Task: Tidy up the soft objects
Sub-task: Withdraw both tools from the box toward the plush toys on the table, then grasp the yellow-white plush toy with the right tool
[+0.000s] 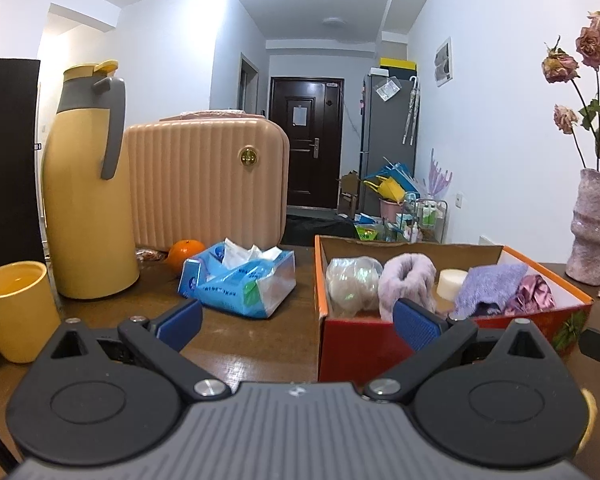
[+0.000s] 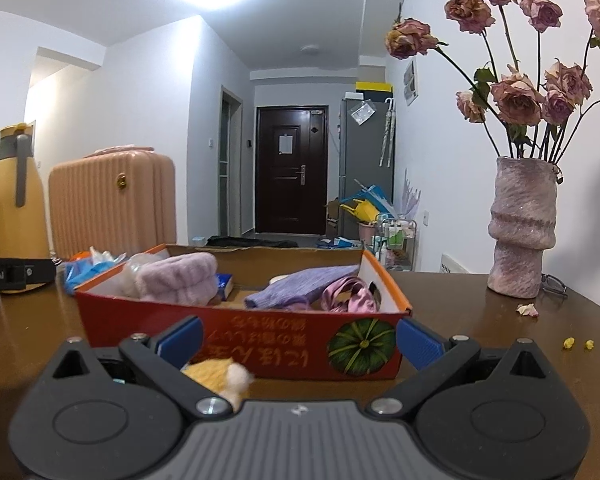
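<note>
A red and orange cardboard box point(image 1: 380, 340) point(image 2: 240, 332) holds a bagged white soft thing point(image 1: 352, 284), a fluffy lilac piece point(image 1: 406, 280) point(image 2: 176, 278), a white round pad point(image 1: 452, 282), a purple knitted cloth point(image 1: 492, 286) point(image 2: 300, 286) and a pink satin scrunchie point(image 1: 532, 294) point(image 2: 350, 298). My left gripper point(image 1: 298, 324) is open and empty, just before the box's left corner. My right gripper point(image 2: 300, 340) is open in front of the box's long side. A small yellow and white plush thing point(image 2: 220, 374) lies on the table by its left finger, not gripped.
On the brown table point(image 1: 252, 344) are a blue tissue pack point(image 1: 240, 280), an orange point(image 1: 186, 254), a yellow thermos point(image 1: 88, 184), a yellow mug point(image 1: 14, 308) and a pink ribbed case point(image 1: 208, 184). A pink vase point(image 2: 522, 228) of dried roses, glasses point(image 2: 554, 282) and fallen petals point(image 2: 528, 309) lie right.
</note>
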`<act>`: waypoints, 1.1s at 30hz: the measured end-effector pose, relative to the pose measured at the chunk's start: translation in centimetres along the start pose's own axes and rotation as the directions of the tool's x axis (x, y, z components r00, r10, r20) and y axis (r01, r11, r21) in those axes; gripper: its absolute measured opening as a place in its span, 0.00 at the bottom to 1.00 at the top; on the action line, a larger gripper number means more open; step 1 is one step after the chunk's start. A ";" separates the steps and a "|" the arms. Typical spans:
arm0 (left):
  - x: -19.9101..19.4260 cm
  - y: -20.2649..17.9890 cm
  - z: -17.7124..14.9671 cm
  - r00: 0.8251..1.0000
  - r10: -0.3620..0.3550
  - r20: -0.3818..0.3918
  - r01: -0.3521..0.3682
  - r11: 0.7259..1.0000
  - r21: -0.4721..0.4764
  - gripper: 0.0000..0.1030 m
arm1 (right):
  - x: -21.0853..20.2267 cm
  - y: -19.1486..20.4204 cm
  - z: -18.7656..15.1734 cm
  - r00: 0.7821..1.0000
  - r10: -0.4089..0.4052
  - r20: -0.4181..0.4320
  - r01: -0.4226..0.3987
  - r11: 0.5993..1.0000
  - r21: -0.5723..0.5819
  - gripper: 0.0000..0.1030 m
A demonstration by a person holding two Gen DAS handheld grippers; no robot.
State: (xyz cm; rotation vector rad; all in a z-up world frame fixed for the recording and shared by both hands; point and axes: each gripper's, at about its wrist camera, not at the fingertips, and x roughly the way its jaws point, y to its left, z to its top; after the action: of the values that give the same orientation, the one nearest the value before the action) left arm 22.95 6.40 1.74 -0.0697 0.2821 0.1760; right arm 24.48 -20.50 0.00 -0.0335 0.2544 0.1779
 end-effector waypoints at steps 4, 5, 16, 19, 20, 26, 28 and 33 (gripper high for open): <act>-0.9 0.6 -0.6 1.000 -0.009 -0.023 0.009 1.000 0.009 1.00 | -1.0 1.1 -0.4 0.999 0.029 -0.013 -0.030 1.000 -0.011 1.00; -1.2 0.8 -0.7 1.000 -0.011 -0.029 0.011 1.000 0.010 1.00 | -1.3 1.4 -0.5 0.999 0.038 -0.016 -0.038 0.999 -0.015 1.00; -3.0 2.2 -1.8 0.998 -0.007 -0.070 0.008 1.000 0.010 1.00 | -1.5 5.0 -1.1 0.984 0.139 -0.113 -0.142 0.989 -0.026 1.00; -3.4 2.5 -2.0 0.997 -0.010 -0.074 0.011 1.000 0.006 1.00 | -1.4 5.7 -1.3 0.979 0.156 -0.134 -0.159 0.987 -0.016 1.00; -3.4 2.7 -2.0 0.997 -0.009 -0.076 0.010 1.000 0.004 1.00 | -1.2 5.9 -1.4 0.978 0.151 -0.142 -0.156 0.988 -0.019 1.00; -3.3 2.9 -1.9 0.996 -0.010 -0.086 0.009 1.000 -0.008 1.00 | 0.8 5.2 -1.0 0.974 0.108 -0.200 -0.101 0.994 0.044 1.00; -3.3 2.9 -2.0 0.996 -0.013 -0.088 0.012 1.000 -0.008 1.00 | 1.9 4.6 -1.1 0.966 0.101 -0.238 -0.086 0.994 0.071 0.98; -3.2 2.8 -2.0 0.996 -0.016 -0.093 0.016 1.000 -0.009 1.00 | 3.9 3.0 -1.4 0.933 0.170 -0.316 -0.113 0.975 0.192 0.81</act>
State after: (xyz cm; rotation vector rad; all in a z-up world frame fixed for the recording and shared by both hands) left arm 18.87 8.47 0.59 -0.0880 0.3735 0.1581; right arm 27.27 -16.99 -2.40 0.1271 0.6090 0.2948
